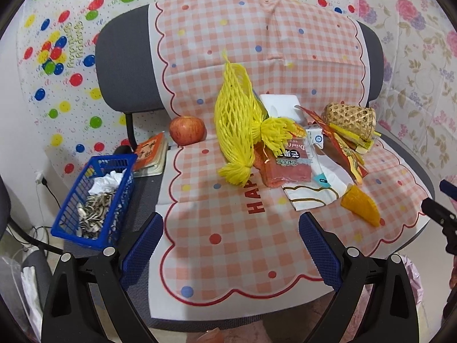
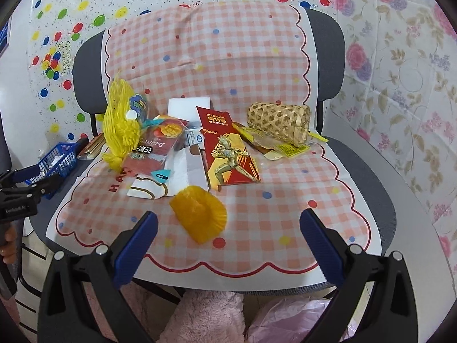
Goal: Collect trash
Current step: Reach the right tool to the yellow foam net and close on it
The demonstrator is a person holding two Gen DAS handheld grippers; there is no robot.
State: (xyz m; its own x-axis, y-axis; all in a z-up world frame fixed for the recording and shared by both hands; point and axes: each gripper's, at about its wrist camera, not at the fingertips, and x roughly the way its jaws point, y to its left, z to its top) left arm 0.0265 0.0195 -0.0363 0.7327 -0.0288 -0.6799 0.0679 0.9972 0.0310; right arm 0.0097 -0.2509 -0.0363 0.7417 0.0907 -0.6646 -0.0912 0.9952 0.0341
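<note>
right gripper (image 2: 228,230): blue-padded jaws spread wide, nothing in them; hovering at the front edge of the seat, the orange pleated paper cupcake liner (image 2: 200,214) lying just ahead between the fingers

left gripper (image 1: 231,238): same deal, spread apart and empty; parked over bare pink gingham cloth (image 1: 228,257), the pile further ahead

orange liner, handling: my guess is feather-light and crushes easily; it's tipped on its side, so I'd pinch across the fluted rim rather than try scooping; a flattened liner is no loss since it's trash anyway

yellow foam fruit net (image 1: 237,120): soft, springy, probably snags on the stuff around it; it's standing up on the left of the pile, leaning on the wrappers; grab the bunched tuft in the middle, easiest handle

red dried-mango snack bag (image 1: 285,168): crinkly film, likely slippery; take an edge

red Ultraman card sleeve (image 2: 231,154): flat and stiffish, lying on the cloth; hard to get under, so go for a lifted corner

woven bamboo basket tube (image 2: 278,123): on its side at the back right; rigid, light, could roll

blue plastic basket (image 1: 94,200): on the seat's left edge, already holding sunflower seed shells and crumpled tissue; looks like the drop-off spot

red apple (image 1: 187,130): behind the basket; doesn't look like trash to me
</note>
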